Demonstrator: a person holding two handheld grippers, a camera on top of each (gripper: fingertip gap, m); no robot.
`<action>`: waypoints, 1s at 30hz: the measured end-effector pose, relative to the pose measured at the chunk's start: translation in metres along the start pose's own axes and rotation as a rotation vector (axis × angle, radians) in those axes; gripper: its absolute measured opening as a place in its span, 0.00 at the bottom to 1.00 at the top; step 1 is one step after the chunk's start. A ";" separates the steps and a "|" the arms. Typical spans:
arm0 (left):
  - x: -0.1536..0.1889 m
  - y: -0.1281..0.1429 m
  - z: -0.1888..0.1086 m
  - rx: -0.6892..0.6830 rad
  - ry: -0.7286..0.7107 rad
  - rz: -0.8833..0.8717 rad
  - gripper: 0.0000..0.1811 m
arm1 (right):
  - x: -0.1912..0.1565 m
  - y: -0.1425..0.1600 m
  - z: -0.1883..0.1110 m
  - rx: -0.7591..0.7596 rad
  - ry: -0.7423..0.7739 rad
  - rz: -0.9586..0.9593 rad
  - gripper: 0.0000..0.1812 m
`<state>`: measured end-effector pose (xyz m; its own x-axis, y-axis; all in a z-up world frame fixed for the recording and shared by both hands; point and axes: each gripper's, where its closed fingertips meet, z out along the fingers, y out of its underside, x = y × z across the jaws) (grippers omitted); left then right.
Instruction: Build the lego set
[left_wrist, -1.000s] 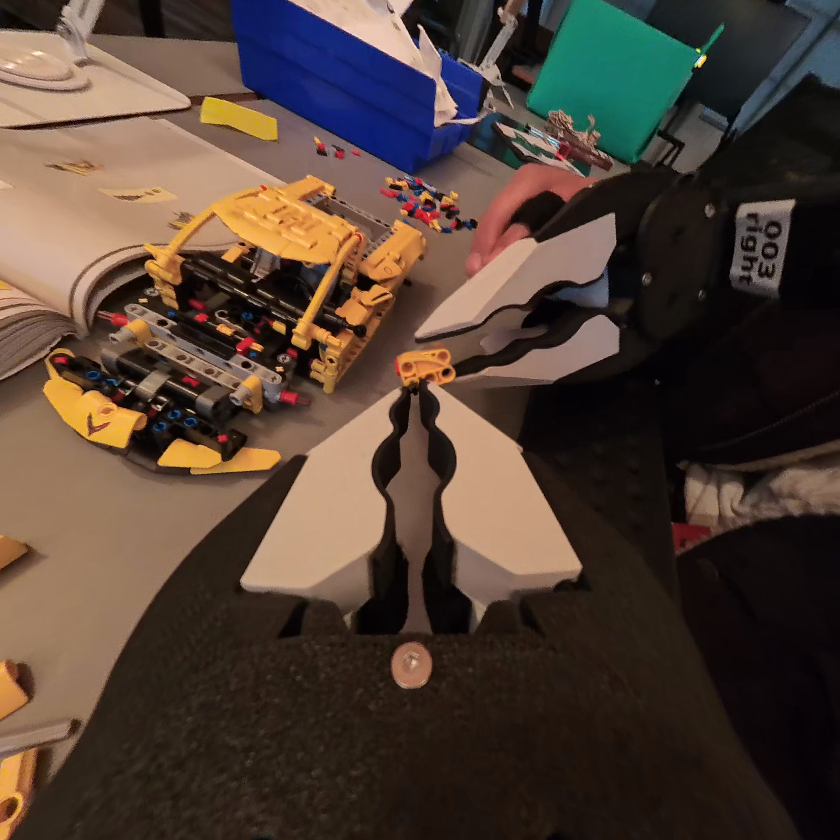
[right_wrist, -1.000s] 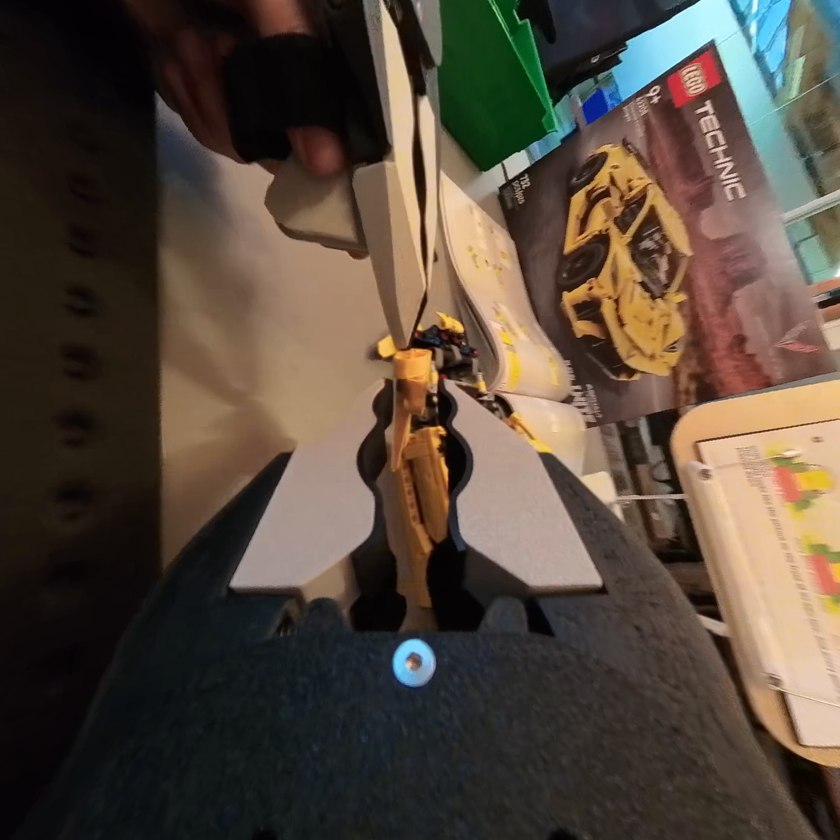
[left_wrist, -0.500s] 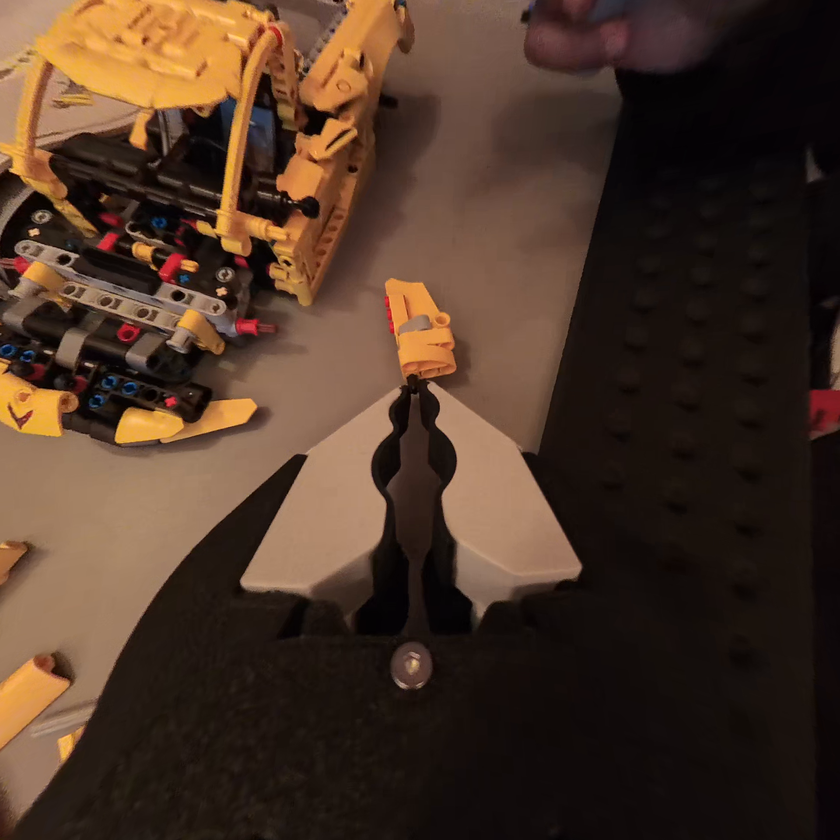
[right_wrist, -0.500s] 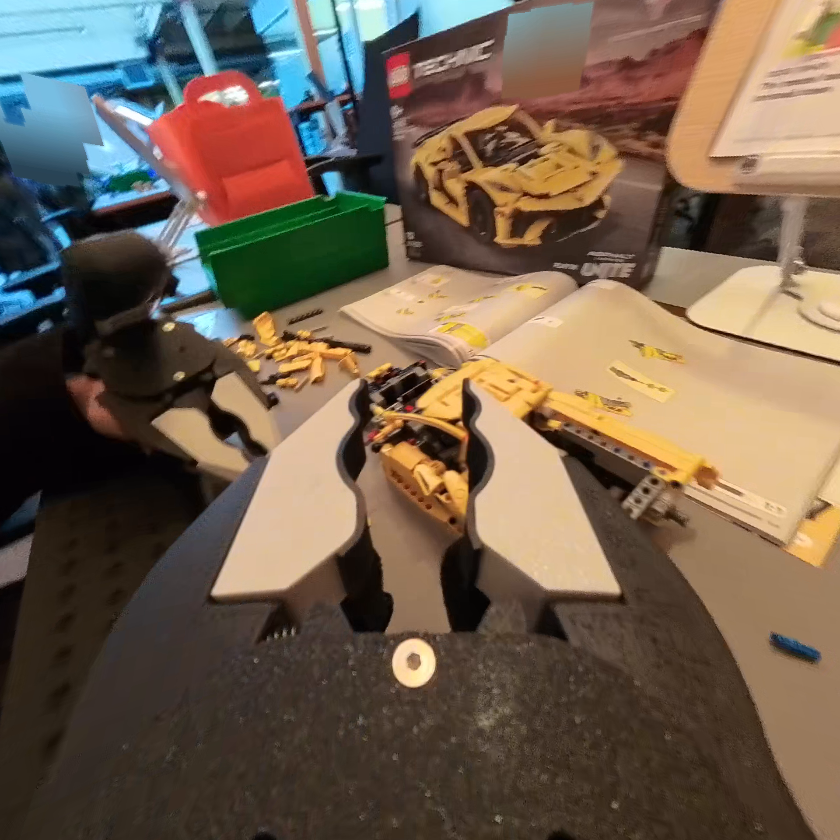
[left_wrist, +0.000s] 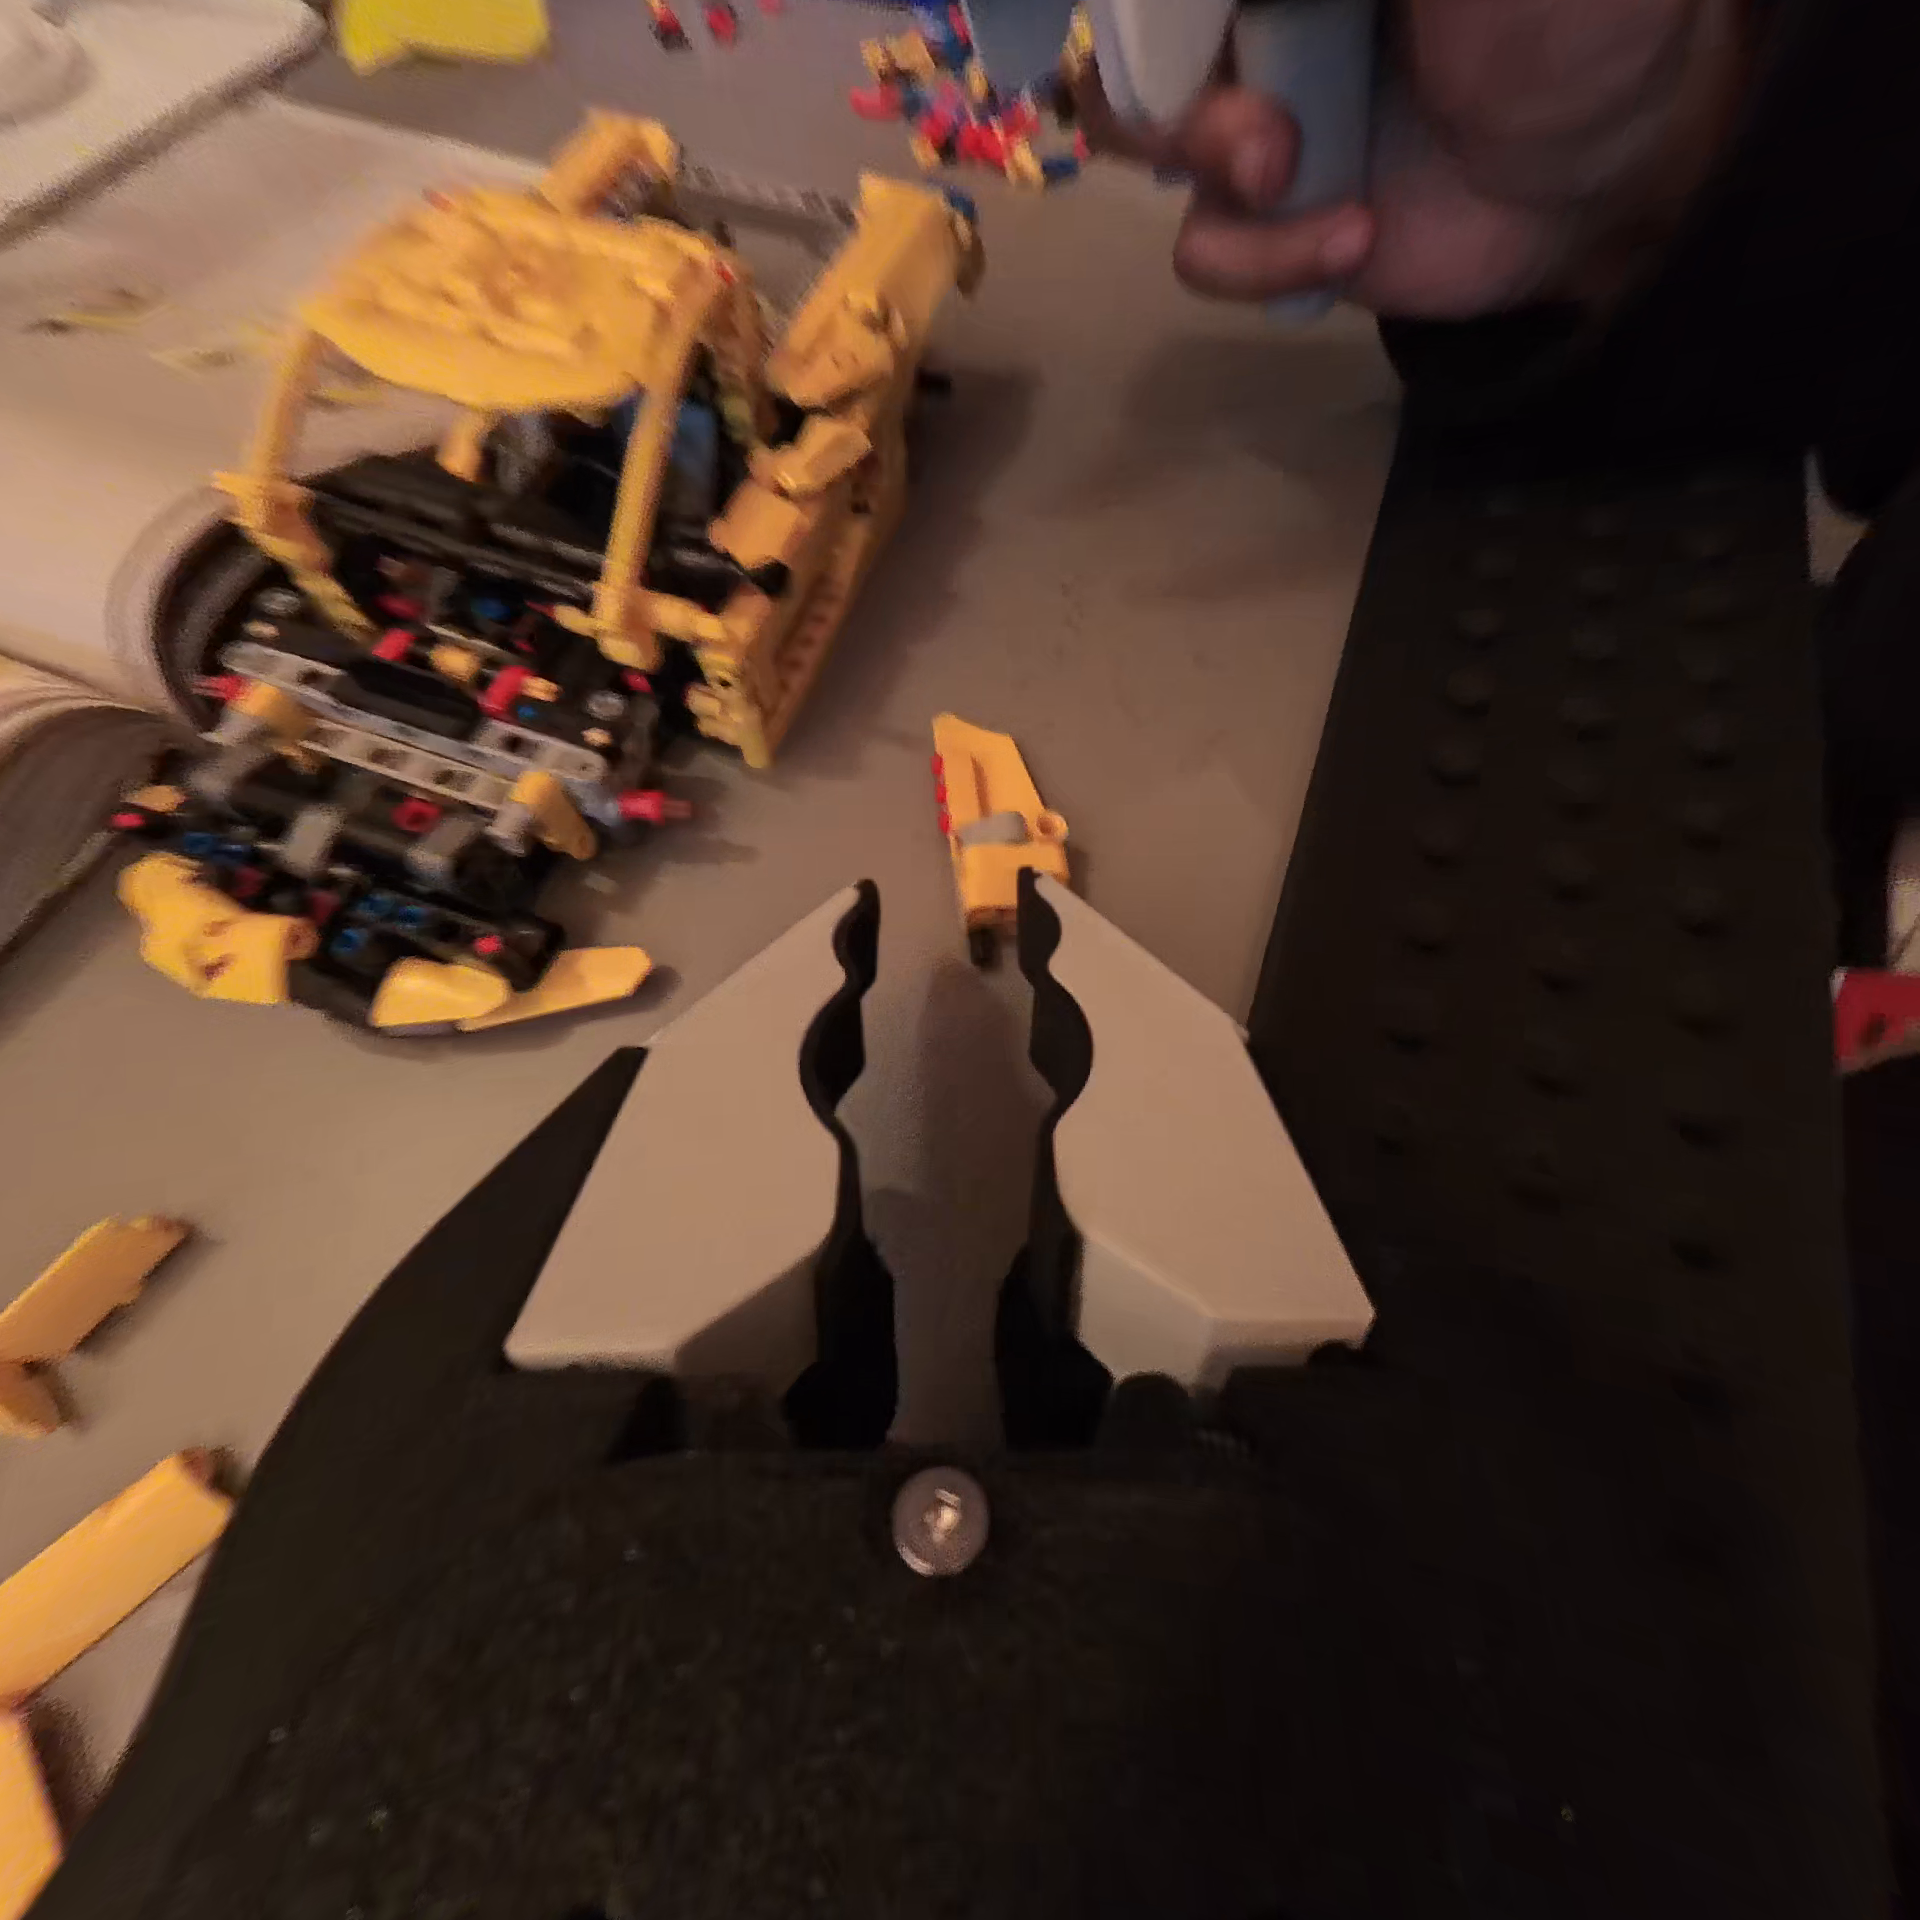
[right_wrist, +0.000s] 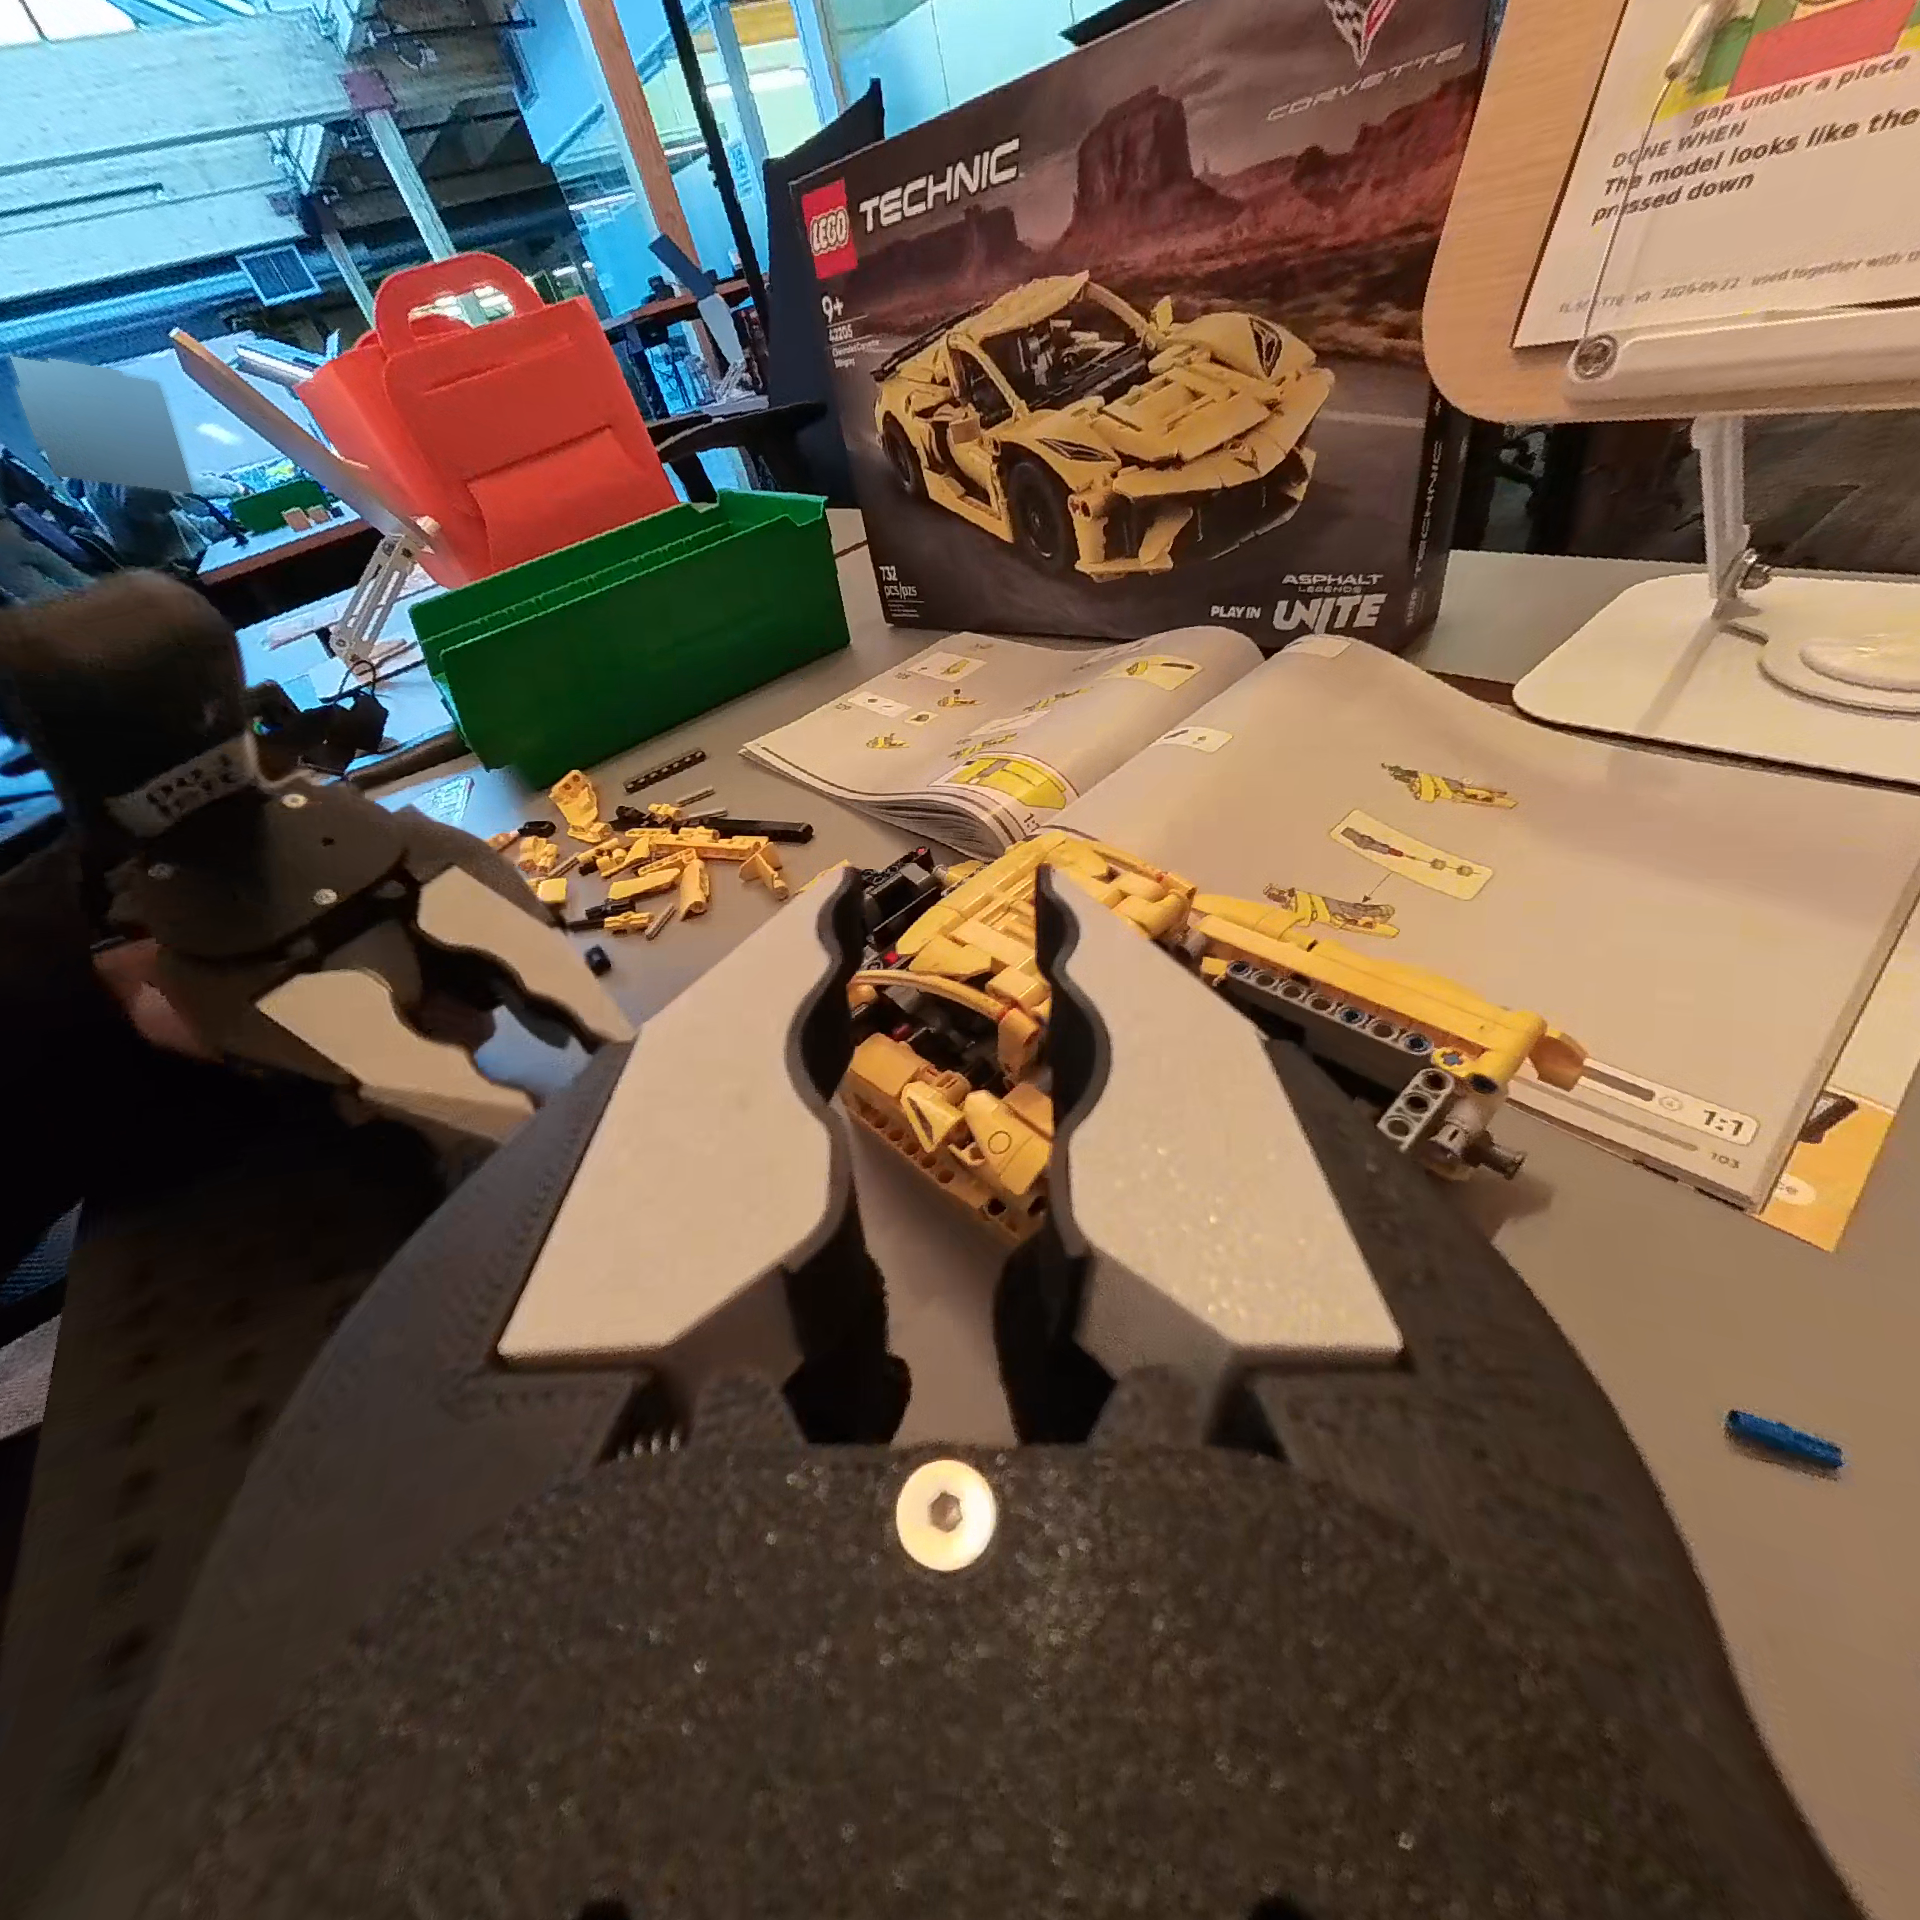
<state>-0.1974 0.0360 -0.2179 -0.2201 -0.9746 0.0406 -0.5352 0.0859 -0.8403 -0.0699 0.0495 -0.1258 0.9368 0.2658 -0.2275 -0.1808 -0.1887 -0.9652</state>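
Observation:
The half-built yellow and black car model (left_wrist: 540, 582) stands on the grey table, blurred in the left wrist view. A small yellow sub-assembly (left_wrist: 992, 821) lies on the table just ahead of my left gripper (left_wrist: 945, 894), which is open and empty, its right fingertip next to the piece. My right gripper (right_wrist: 945, 883) is open and empty, low over the table, with the car model (right_wrist: 966, 1049) showing between and beyond its fingers. The left gripper (right_wrist: 551, 1070) also shows at the left of the right wrist view, jaws apart.
A black studded mat (left_wrist: 1558, 935) runs along the table's near edge. Loose yellow panels (left_wrist: 94, 1288) lie left. A pile of small parts (right_wrist: 655, 852), a green bin (right_wrist: 634, 634), the set's box (right_wrist: 1122, 364), an open instruction book (right_wrist: 1351, 831) and a blue pin (right_wrist: 1782, 1439) are around the model. Spacing between my two grippers at the tips: around 15 centimeters. The left gripper is farther from the blue pin (right_wrist: 1782, 1439), some 30 centimeters, than the right, some 20 centimeters.
Both grippers were shut on the yellow sub-assembly. The right one let go and swung to face the car. The left one lowered the piece to the table and opened.

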 end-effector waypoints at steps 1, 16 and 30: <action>-0.005 -0.009 -0.007 0.048 -0.024 -0.025 0.14 | 0.002 -0.001 0.000 0.002 0.002 0.005 0.17; -0.077 0.059 -0.270 0.364 -0.676 -0.459 0.14 | 0.008 0.004 0.008 -0.027 -0.007 0.024 0.14; -0.110 0.106 -0.267 0.208 -0.801 -0.624 0.13 | 0.017 0.003 0.005 -0.019 0.023 0.032 0.13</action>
<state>-0.4480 0.2075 -0.1675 0.6955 -0.6921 0.1934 -0.1998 -0.4447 -0.8731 -0.0563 0.0584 -0.1330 0.9373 0.2378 -0.2549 -0.2052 -0.2147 -0.9549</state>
